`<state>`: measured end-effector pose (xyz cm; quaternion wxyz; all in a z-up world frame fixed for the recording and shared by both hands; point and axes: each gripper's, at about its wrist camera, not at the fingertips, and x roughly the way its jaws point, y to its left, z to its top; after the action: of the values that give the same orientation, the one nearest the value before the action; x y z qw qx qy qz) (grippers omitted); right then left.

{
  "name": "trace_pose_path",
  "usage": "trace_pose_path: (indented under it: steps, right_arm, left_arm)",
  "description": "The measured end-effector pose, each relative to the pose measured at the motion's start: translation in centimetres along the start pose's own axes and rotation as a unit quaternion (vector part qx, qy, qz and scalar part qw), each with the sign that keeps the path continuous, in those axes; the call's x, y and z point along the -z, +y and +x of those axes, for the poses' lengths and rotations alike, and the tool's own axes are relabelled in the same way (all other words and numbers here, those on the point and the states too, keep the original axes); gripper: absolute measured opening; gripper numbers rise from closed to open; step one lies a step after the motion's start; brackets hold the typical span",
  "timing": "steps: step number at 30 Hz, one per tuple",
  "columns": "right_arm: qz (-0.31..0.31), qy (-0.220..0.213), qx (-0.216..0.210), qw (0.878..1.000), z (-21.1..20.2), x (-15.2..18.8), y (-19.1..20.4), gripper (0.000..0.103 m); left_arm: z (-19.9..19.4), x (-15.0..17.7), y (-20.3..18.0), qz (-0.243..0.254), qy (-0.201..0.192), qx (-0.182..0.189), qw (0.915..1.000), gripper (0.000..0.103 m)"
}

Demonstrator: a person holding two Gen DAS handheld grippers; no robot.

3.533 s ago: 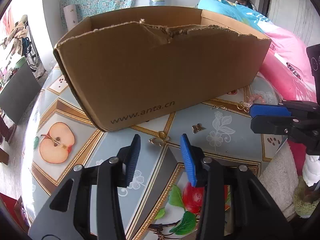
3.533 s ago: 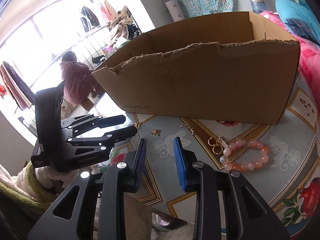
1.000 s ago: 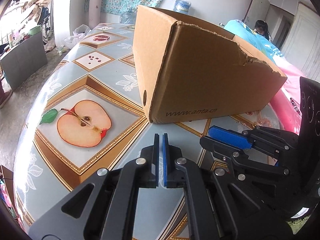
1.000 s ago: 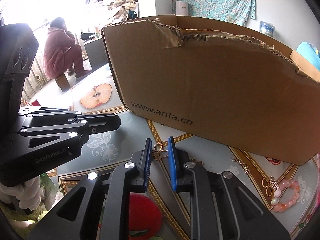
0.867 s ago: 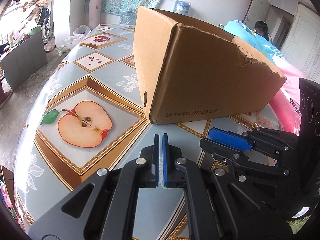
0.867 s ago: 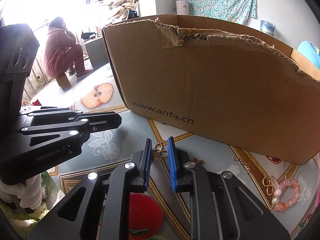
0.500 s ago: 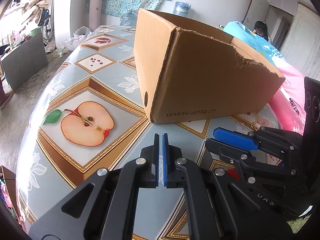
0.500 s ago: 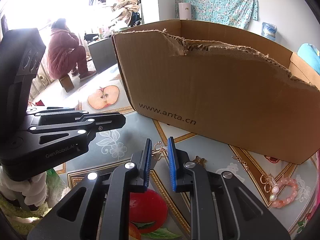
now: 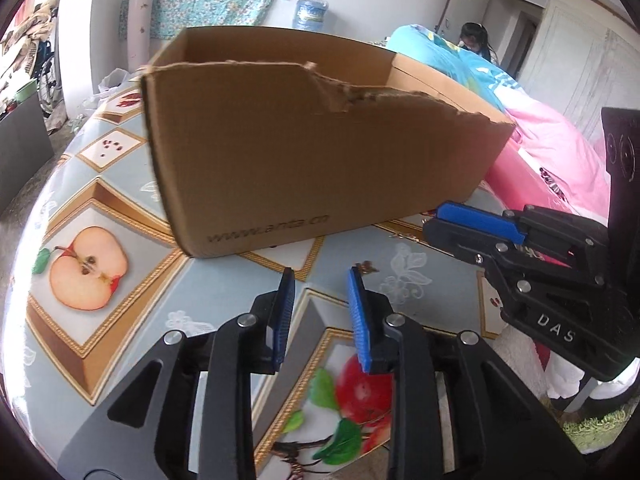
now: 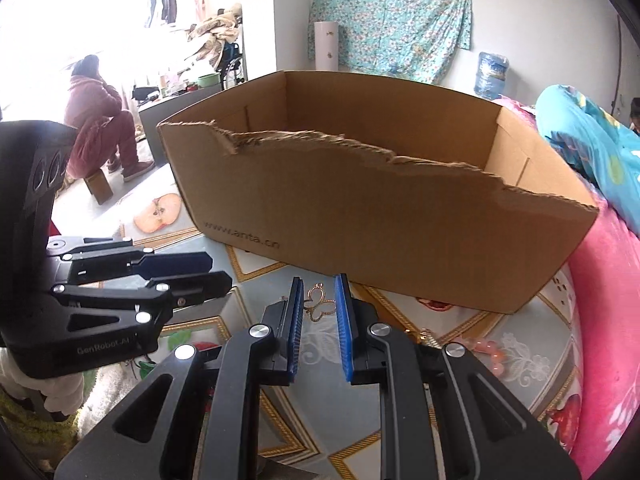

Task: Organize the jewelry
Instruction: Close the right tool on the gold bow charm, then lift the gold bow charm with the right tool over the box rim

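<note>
**Butterfly charm caught between the right jaws, in front of the box**

The right gripper point(image 10: 319, 294) grasps a gold butterfly charm point(image 10: 320, 305) near the tips of its blue pads; the charm lies crosswise between them, its long axis running pad to pad, above the counter point(image 10: 520, 364). Just beyond stands the torn cardboard box point(image 10: 380, 216), long side facing the camera. The left gripper point(image 9: 319, 285) has its jaws opening, with nothing between them. A pink bead bracelet point(image 10: 490, 354) lies on the counter to the right
</note>
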<state>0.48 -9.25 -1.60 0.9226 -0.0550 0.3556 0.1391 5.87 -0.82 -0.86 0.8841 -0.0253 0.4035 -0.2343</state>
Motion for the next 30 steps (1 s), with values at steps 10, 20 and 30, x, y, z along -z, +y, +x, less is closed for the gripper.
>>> trace_pose_path:
  steps: [10,20,30]
  right_arm:
    - [0.036,-0.011,0.003,0.999,0.3,0.3,-3.9,0.016]
    - [0.051,-0.013,-0.008,0.999,0.9,0.5,-5.1,0.016]
    - [0.05,-0.019,-0.009,0.999,0.7,0.4,-4.9,0.016]
  left_arm:
    - [3.0,-0.7,-3.8,0.047,0.022,-0.021,0.9984,0.026]
    - [4.1,-0.8,-5.3,0.076,0.017,-0.063,0.995,0.023]
    - [3.8,-0.4,-5.5,0.092,0.009,-0.086,0.992,0.015]
